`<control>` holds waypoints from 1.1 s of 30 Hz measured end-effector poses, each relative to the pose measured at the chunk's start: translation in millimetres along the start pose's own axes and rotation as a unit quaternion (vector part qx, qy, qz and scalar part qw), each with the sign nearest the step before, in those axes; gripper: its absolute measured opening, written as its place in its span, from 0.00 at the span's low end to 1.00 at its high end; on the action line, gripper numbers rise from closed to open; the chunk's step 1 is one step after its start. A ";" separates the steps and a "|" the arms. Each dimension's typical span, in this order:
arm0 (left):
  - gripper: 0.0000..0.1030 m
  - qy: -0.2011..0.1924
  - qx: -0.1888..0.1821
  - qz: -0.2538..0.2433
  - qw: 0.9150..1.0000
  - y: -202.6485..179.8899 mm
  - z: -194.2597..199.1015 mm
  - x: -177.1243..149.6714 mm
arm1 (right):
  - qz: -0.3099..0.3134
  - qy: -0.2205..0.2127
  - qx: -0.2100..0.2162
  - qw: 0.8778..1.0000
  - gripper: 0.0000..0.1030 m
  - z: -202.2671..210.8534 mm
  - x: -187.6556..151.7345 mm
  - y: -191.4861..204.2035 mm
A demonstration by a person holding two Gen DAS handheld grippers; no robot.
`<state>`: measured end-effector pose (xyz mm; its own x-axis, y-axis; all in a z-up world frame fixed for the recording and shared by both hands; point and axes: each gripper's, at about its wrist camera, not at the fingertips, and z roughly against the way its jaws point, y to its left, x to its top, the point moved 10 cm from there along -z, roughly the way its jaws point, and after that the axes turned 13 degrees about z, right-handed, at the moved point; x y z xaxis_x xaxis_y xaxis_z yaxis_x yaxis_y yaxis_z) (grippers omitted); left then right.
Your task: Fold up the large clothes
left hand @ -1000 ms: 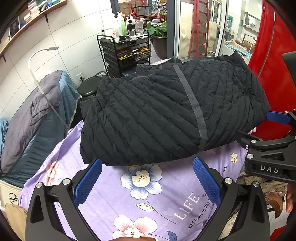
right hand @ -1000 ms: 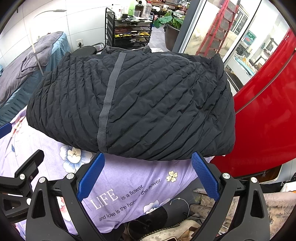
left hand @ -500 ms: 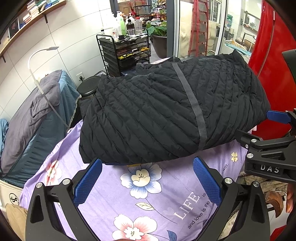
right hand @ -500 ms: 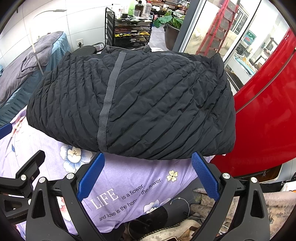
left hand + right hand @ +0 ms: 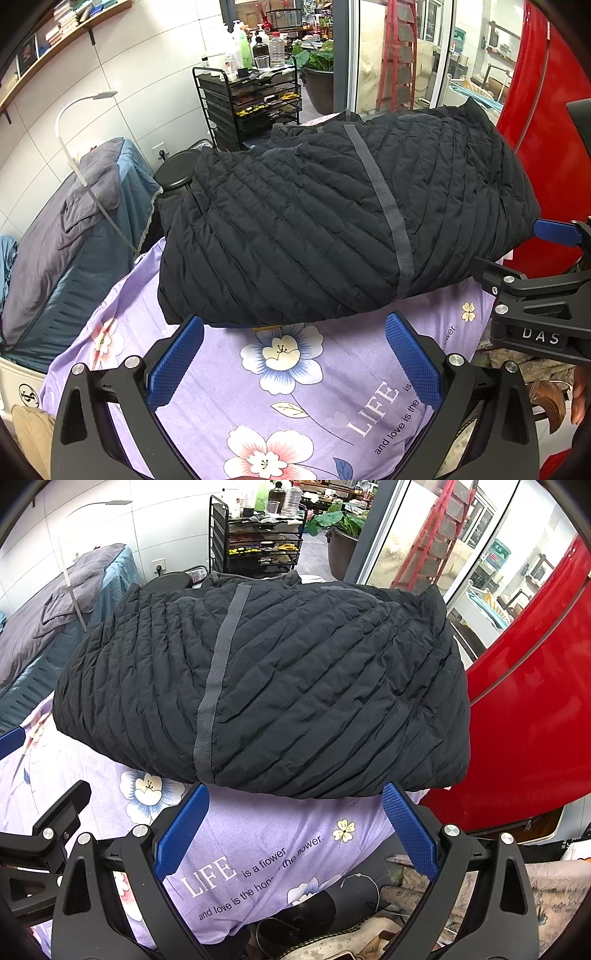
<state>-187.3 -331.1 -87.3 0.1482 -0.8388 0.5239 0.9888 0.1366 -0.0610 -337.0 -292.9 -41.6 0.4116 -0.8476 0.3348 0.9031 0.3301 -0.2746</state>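
One black quilted puffer jacket [image 5: 332, 221] lies folded into a thick bundle on the far part of a purple flowered sheet [image 5: 295, 387], a grey tape strip [image 5: 384, 199] running across its top from the far edge to the near fold. In the right wrist view the jacket [image 5: 295, 686] fills the middle, its near fold just beyond the blue fingertips. The left gripper [image 5: 295, 354] hangs over the bare sheet just short of the near fold, its two jaws spread wide and holding nothing. The right gripper [image 5: 295, 827] sits beside it, likewise spread wide and empty, over the sheet's printed lettering; it shows at the right edge of the left view too. Behind the jacket stands one black wire rack cart [image 5: 255, 103] with several bottles on its top shelf and small items in its trays, too small to name. Near it are one round black stool [image 5: 177, 171] and one white gooseneck lamp [image 5: 74, 122]. A red curved panel [image 5: 535, 701] rises to the right.
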 end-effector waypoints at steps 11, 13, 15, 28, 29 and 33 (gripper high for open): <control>0.94 -0.001 -0.003 0.000 1.000 -1.3 1.0 0.3 | -0.001 0.000 0.000 1.000 0.91 0.4 -0.5 0.1; 0.94 -0.008 -0.007 0.000 1.000 -2.1 3.0 1.1 | -0.002 0.000 0.000 1.000 0.91 0.4 -0.9 0.3; 0.94 -0.017 -0.013 0.004 1.000 -3.2 6.7 2.8 | -0.002 0.000 0.000 1.000 0.91 0.6 -1.0 0.1; 0.94 -0.012 -0.001 -0.010 1.000 -5.4 4.5 3.4 | -0.009 0.002 0.000 1.000 0.91 2.4 -3.7 -1.4; 0.94 -0.015 0.002 -0.012 1.000 -5.7 5.1 3.4 | -0.009 0.001 0.000 1.000 0.91 2.2 -3.6 -1.3; 0.94 -0.013 -0.003 -0.005 1.000 -6.0 5.6 3.9 | -0.009 0.001 0.001 1.000 0.91 1.6 -3.5 -1.3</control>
<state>-192.8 -332.2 -80.1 0.1377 -0.8259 0.5467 0.9903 0.1254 -0.0599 -339.4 -289.7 -41.0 0.3954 -0.8544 0.3371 0.9104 0.3157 -0.2676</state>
